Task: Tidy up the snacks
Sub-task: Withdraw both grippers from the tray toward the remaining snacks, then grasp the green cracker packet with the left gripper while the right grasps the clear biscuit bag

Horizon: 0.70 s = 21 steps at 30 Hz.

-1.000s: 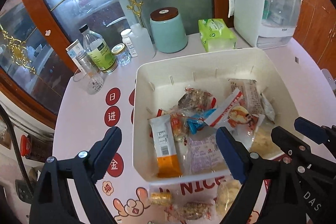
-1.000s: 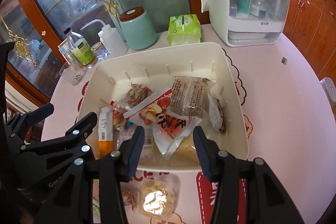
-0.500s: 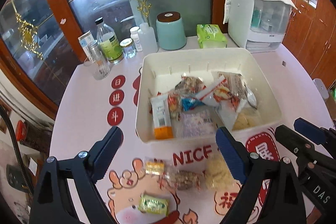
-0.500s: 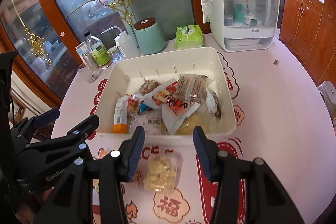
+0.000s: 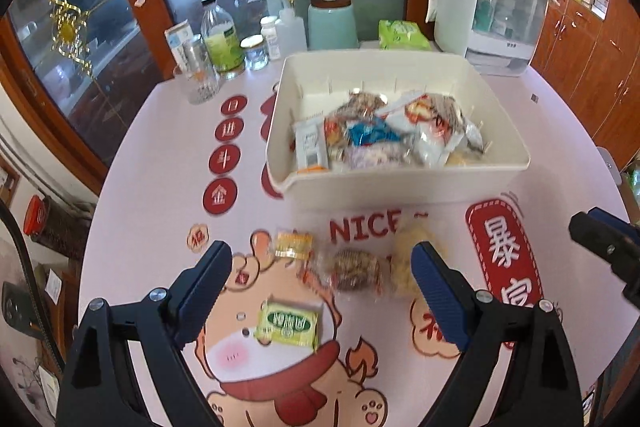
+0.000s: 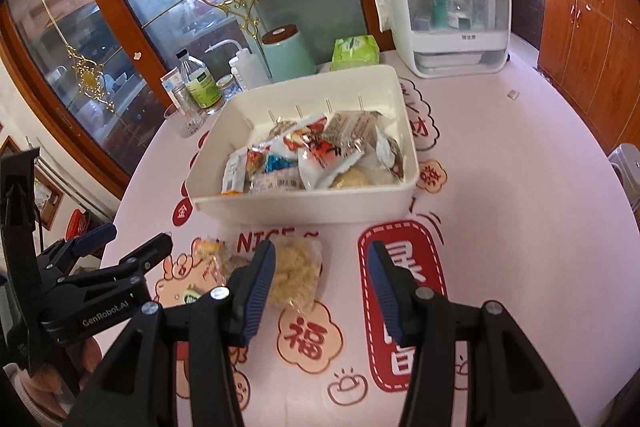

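Note:
A white bin holds several snack packets. On the table in front of it lie a small yellow packet, a clear packet of brown snack, a pale crumbly packet and a green packet. My left gripper is open and empty above these loose packets. My right gripper is open and empty, its left finger over the pale packet's edge.
Bottles and jars, a teal canister, a green tissue pack and a white appliance stand behind the bin. Glass cabinet doors lie beyond. The table edge curves at left and right.
Both grippers have pulled back from over the bin toward the table's near side. The loose packets in front of the bin have come into view. Both stay open.

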### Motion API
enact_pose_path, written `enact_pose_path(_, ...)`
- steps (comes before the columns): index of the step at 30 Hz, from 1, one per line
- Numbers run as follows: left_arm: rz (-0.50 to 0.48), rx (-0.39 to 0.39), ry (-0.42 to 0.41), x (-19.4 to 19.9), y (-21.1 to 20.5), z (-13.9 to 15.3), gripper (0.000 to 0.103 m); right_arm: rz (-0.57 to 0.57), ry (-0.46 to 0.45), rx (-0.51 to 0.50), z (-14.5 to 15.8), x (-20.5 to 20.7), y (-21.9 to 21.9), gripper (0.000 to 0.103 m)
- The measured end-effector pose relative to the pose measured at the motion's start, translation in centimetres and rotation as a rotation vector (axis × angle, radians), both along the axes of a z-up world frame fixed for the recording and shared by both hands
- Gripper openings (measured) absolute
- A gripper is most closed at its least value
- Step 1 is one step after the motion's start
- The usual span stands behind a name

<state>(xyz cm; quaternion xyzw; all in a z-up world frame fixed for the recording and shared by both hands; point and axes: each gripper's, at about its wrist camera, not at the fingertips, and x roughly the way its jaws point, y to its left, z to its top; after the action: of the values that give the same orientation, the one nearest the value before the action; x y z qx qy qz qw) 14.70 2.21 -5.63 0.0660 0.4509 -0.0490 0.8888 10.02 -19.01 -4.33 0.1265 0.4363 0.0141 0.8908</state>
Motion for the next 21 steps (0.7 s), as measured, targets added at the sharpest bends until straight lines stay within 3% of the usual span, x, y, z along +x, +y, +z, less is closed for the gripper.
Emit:
enact_pose_path(11,0.063,0.011,0.092,-2.3,3.8,-6.0,0.091,0.022,0.124,0.060,-6.0,-0.6,0.0,0.049)
enact_pose_path(16,0.147,-0.060,0.181,-2.5,6.6,-9.2,0.091,0.031,0.185,0.074,-8.6,0.2,1.1,0.049)
enact_pose_path(21,0.265,-0.182,0.271,-1.9,9.2,-11.8,0.091,0.044,0.220,0.082,-10.3,1.5,2.4,0.049)
